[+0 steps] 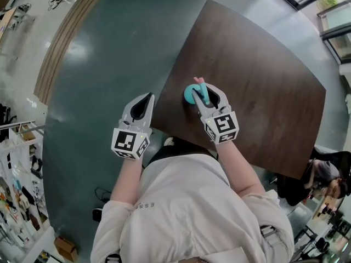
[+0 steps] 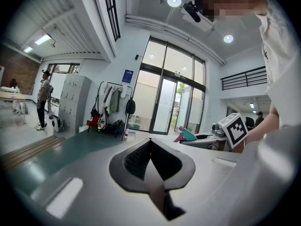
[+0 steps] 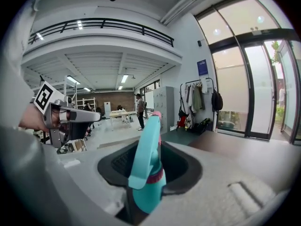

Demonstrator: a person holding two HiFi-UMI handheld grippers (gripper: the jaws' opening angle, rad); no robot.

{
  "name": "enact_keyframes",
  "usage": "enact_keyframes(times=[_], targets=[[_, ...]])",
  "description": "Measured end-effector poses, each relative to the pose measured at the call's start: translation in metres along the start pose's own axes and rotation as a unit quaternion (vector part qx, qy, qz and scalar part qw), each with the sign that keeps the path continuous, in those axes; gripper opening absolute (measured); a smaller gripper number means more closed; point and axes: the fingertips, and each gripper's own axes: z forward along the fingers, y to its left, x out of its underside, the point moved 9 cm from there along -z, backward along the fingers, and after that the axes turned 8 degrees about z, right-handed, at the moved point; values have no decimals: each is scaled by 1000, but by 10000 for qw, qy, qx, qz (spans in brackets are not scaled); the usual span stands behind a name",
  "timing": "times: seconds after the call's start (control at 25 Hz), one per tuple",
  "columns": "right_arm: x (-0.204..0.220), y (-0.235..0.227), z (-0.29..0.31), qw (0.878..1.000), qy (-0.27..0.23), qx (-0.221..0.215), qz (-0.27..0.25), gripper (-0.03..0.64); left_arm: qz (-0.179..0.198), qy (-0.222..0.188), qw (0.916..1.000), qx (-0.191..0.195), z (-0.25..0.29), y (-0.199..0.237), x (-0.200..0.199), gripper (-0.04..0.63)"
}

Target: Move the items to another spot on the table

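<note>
While the person is standing at the near edge of 1 dark brown table (image 1: 258,81), 2 handheld grippers are showing in the head view, each carrying 1 cube with square markers, so 2 cubes in all. Only 1 item is lying on the tabletop: a teal plastic item (image 1: 190,93) with a pink band round its body and a pink tip, too small to name more closely. It is sitting near the table's near edge, toward the near left corner, and the rest of the wood is showing no other item. The right gripper (image 1: 207,89) is reaching over that edge, and its jaws are grasping the teal plastic item: in the right gripper view they are standing partly apart, with the item's lower body wedged between the 2 dark pads and its long teal handle rising up out of them. The left gripper (image 1: 147,98) is hovering just off the table's left edge, over the grey-green floor (image 1: 120,48), near the right gripper but not touching it. Its jaws are clenched together, their tips meeting in 1 point, and they are gripping nothing and touching nothing.
</note>
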Motion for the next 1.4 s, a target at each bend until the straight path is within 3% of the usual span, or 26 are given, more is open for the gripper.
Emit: enact_keyframes(times=[0.2, 0.36, 0.64, 1.04, 1.4], targets=[[7, 13, -48, 9968, -290, 739, 56, 121, 298, -112, 9948, 963, 3, -15, -3, 15], [10, 22, -100, 9921, -363, 1189, 187, 120, 322, -146, 9882, 1492, -3, -41, -14, 15], [35, 30, -201, 9742, -463, 2162, 451, 118, 319, -35, 9650, 2604, 2, -115, -10, 15], [80, 22, -362, 9416, -923, 3106, 922, 118, 659, -68, 9329, 3541, 7, -264, -11, 15], [132, 17, -522, 9314, -966, 3386, 926, 118, 903, -47, 9045, 4167, -23, -437, 13, 15]])
